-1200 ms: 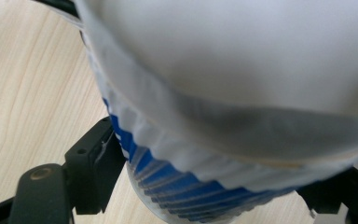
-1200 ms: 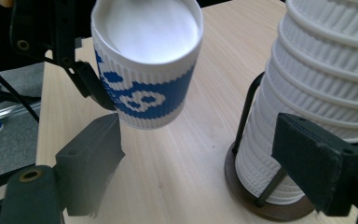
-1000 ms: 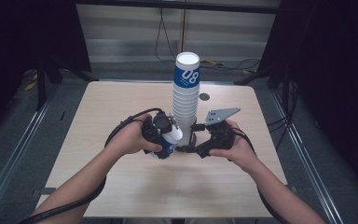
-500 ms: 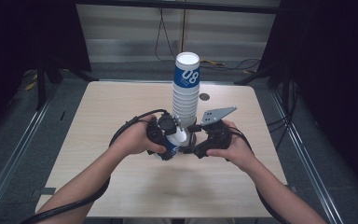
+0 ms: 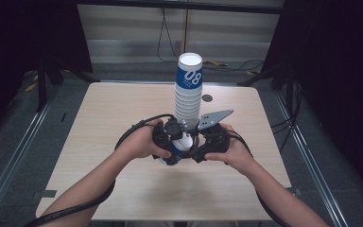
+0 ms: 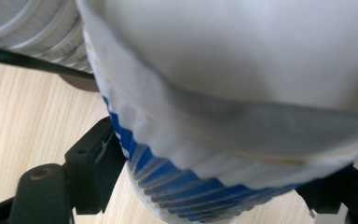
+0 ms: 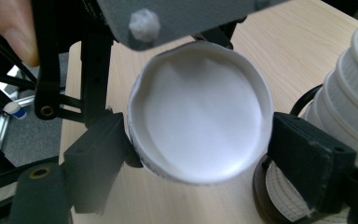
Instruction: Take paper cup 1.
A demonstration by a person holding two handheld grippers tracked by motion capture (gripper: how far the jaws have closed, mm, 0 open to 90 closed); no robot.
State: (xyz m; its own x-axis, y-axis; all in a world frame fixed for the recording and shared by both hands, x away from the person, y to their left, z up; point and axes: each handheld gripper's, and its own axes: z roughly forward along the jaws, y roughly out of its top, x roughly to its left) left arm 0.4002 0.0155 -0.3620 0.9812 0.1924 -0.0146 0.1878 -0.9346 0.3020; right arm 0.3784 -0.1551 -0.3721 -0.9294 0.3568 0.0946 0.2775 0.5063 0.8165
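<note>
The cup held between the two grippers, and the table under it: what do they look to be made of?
The cup looks like thin matt white paper with blue print: its rim is dented and its wall crinkled. The table seems pale wood or wood-look laminate, showing faint grain; which one is unclear.

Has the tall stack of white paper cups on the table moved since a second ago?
No. The tall stack of white paper cups sits at the same spot beside the small dark disc on the wooden table.

We've got both forearms coming in low, hands nearly meeting. Our left tool [image 5: 172,142] is clamped tight, while the right tool [image 5: 203,144] has just been closing its jaws, facing the left one.
</note>
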